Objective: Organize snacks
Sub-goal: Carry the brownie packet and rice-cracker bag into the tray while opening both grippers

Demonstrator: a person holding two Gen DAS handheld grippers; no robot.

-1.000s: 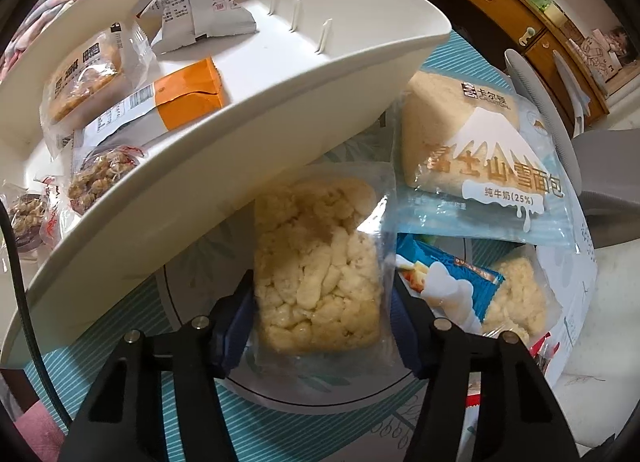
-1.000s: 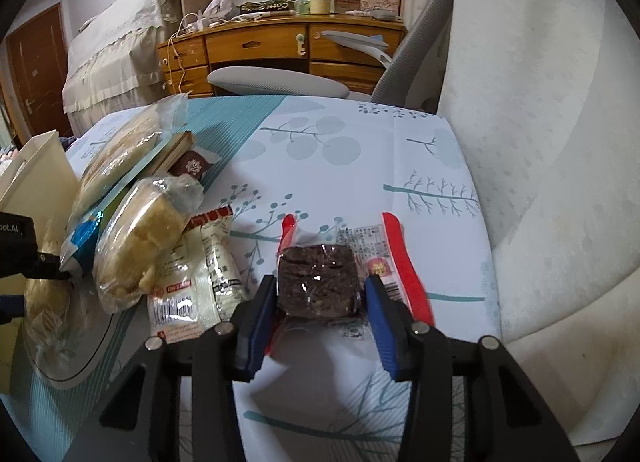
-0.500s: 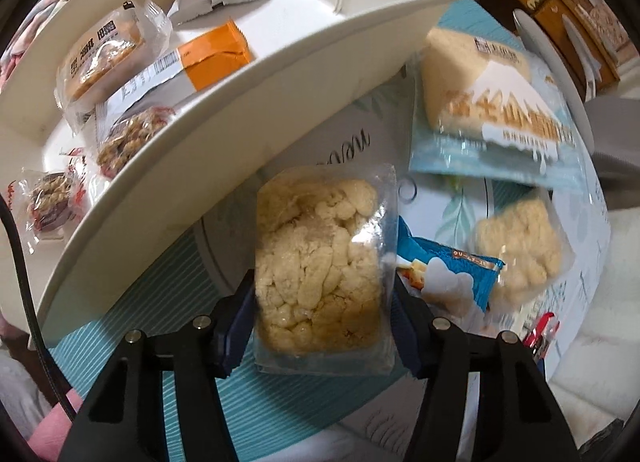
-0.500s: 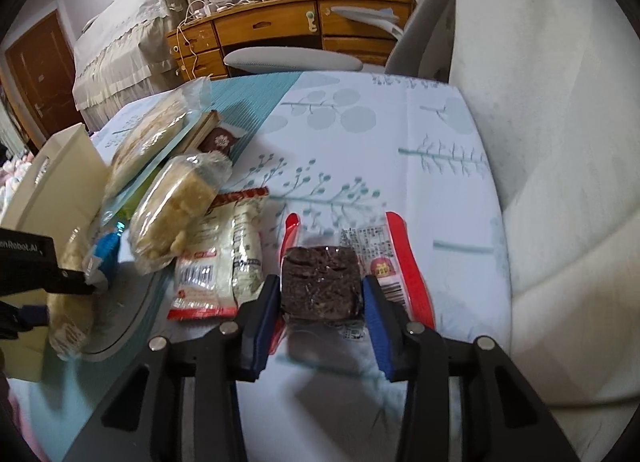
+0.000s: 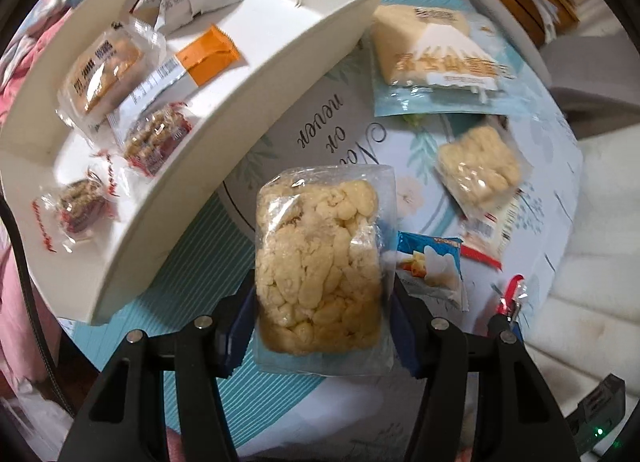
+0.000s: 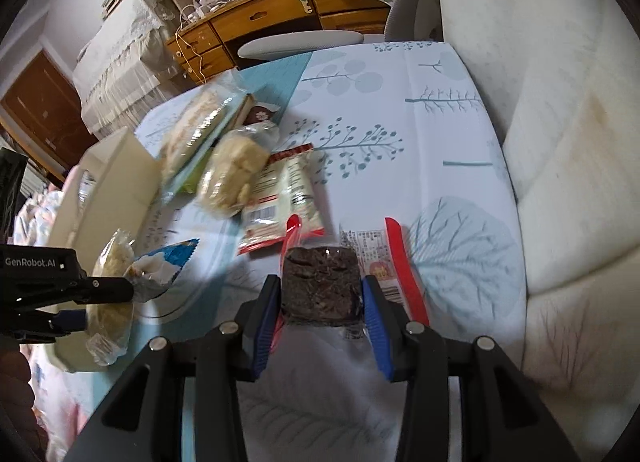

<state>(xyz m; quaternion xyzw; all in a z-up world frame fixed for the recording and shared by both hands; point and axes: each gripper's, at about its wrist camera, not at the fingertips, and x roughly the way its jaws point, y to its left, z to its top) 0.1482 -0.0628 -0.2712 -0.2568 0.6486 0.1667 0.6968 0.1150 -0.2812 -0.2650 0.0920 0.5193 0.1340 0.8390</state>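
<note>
My left gripper (image 5: 320,314) is shut on a clear bag of pale puffed-rice cake (image 5: 320,270), lifted above the tablecloth beside the white bin (image 5: 256,102). The bin holds several wrapped snacks, among them an orange-and-white packet (image 5: 188,62). My right gripper (image 6: 320,302) is shut on a dark brown cake in a clear wrapper with red edges (image 6: 320,282), raised off the table. In the right wrist view the left gripper (image 6: 68,294) shows at the left edge with its rice-cake bag (image 6: 112,302).
On the table lie a large blue bread bag (image 5: 436,62), a second rice-cake bag (image 5: 480,170), a small blue packet (image 5: 432,266) and a red-and-white packet (image 6: 280,198). A grey chair (image 6: 300,42) and wooden drawers (image 6: 280,10) stand beyond. A white cushion (image 6: 560,142) borders the right.
Both grippers have risen with their snacks. The left view now sits higher, showing more of the bin's inside and the table. The right gripper has tilted and carried the brown cake leftward.
</note>
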